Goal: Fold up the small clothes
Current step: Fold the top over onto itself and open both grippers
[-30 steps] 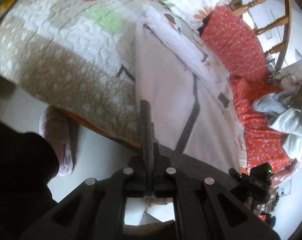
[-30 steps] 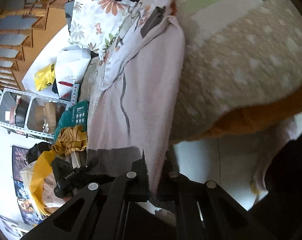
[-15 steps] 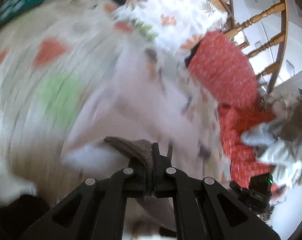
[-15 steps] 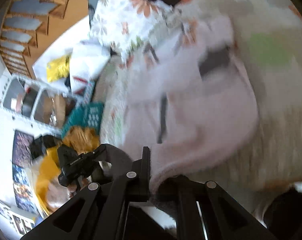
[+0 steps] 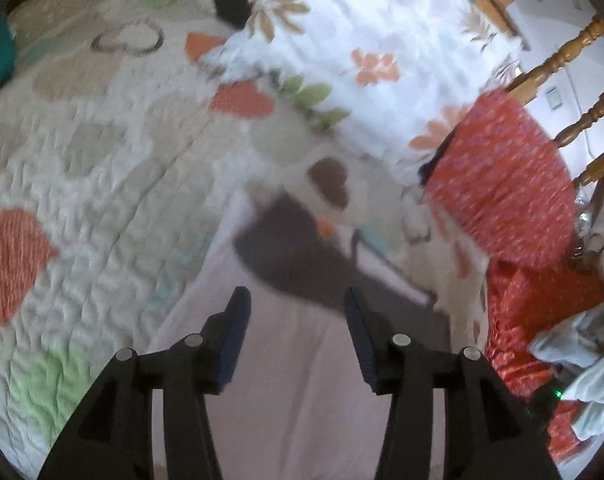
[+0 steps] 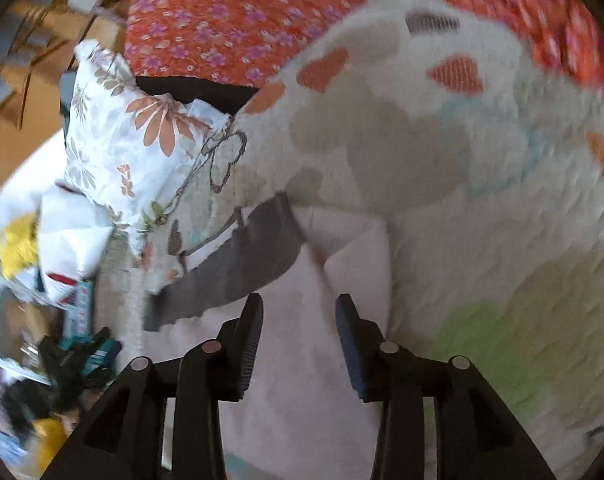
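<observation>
Left gripper (image 5: 298, 300) just opened, pink garment (image 5: 302, 380) released

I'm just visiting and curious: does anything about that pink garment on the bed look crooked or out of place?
Yes. The pale pink garment lies folded on the heart-patterned quilt, but its dark grey band sits slanted, and one pink corner is creased over near it. Both hand-held grippers have just opened, with nothing pinched between them.

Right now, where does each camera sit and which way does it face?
Left wrist: on the left gripper, angled down at the pink garment on the quilt; only its open fingers show.
Right wrist: on the right gripper, angled down at the same garment; only its open fingers show.
Shared: garment, quilt, floral pillow.
</observation>
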### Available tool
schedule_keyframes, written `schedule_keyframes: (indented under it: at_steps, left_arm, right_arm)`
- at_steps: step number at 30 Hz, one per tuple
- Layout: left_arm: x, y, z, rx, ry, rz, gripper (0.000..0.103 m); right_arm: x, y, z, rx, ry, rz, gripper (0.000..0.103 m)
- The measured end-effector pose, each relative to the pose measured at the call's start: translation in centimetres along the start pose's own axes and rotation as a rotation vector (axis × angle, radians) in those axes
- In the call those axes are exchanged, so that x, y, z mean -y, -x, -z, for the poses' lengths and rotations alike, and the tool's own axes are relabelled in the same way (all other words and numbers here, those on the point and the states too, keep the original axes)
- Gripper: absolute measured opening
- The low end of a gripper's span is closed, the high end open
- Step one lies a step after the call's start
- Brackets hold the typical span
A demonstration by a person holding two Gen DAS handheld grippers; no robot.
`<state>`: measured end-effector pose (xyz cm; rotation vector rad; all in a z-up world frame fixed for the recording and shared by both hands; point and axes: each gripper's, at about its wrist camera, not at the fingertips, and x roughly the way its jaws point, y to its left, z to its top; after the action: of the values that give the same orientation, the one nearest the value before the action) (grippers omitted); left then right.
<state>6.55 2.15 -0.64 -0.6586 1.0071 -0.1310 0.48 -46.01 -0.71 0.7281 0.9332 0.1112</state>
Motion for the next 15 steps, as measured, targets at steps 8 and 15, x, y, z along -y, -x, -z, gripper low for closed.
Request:
schedule_keyframes:
  at_steps: [8, 15]
  left_arm:
    - [-2.3, -0.2, 4.0, -0.037, -0.027, -0.129, 0.058]
    - [-4.2, 0.2, 3.9, -0.022, -0.048, -0.162, 0.058]
  right_arm:
    - [-1.9, -1.0, 0.6, 0.018, 0.186, 0.174, 0.051]
    - [-1.6, -4.1, 2.6, -0.097, 0.230, 0.185, 0.015]
